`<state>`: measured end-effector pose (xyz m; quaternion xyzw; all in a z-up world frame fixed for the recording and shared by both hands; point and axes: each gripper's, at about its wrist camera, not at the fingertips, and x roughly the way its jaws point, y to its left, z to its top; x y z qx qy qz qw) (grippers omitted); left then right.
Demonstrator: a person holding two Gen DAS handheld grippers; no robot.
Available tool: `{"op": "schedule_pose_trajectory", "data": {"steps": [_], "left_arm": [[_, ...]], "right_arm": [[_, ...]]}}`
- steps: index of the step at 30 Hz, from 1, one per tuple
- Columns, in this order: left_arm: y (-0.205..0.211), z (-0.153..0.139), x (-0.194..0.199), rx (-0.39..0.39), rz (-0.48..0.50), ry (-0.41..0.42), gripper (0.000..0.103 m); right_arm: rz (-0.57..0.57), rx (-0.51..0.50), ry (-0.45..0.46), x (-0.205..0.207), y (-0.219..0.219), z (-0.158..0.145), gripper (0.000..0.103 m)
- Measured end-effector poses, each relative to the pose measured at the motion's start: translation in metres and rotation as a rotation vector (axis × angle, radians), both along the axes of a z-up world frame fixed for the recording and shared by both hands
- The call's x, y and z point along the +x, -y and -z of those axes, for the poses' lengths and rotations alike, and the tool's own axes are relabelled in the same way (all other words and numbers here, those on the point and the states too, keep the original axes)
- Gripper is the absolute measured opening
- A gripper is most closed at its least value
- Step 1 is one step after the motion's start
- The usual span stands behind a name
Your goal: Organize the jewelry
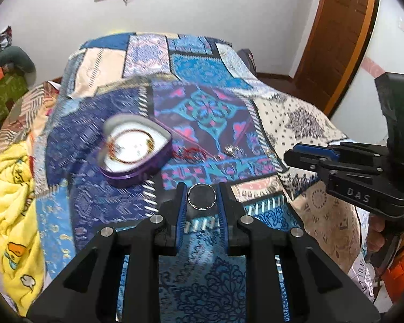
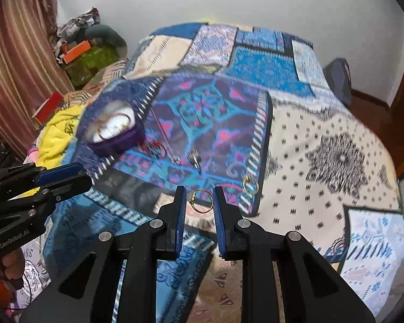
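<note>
Both carrying: left gripper (image 1: 202,197) pinching silver ring (image 1: 202,196), right gripper (image 2: 200,200) pinching gold ring (image 2: 201,201), likely bound for heart-shaped tin (image 1: 136,152).

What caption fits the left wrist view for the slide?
Left gripper holds a silver ring between its fingers above the patchwork quilt, with the heart-shaped purple box ahead-left.

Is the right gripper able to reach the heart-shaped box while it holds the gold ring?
Probably yes: the heart-shaped box lies open ahead-left, though the left gripper is partly between.
</note>
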<state>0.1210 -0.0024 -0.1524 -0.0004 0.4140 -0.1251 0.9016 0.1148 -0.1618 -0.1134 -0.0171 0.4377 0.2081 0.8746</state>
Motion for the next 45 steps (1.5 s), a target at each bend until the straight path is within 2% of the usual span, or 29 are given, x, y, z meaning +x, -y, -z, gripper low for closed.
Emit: {"op": "schedule_pose_trajectory", "data": {"steps": [14,22,32,45], "left_arm": [[-0.041,-0.036,0.004,-0.002,-0.077,0.117,0.021],[-0.063,-0.046,0.016,0.001,-0.121,0.153,0.021],[-0.085,-0.033,0.038,-0.005,-0.149,0.145,0.021],[-0.083,0.019,0.069,-0.018,-0.091,0.034,0.021]], "right_arm": [[-0.099,0.035,0.157,0.009,-0.051,-0.05,0.018],[-0.171,0.051,0.214,0.019,-0.086,-0.061,0.018],[-0.216,0.06,0.181,0.041,-0.112,-0.047,0.018],[-0.242,0.097,0.046,0.077,-0.134,-0.008,0.018]]}}
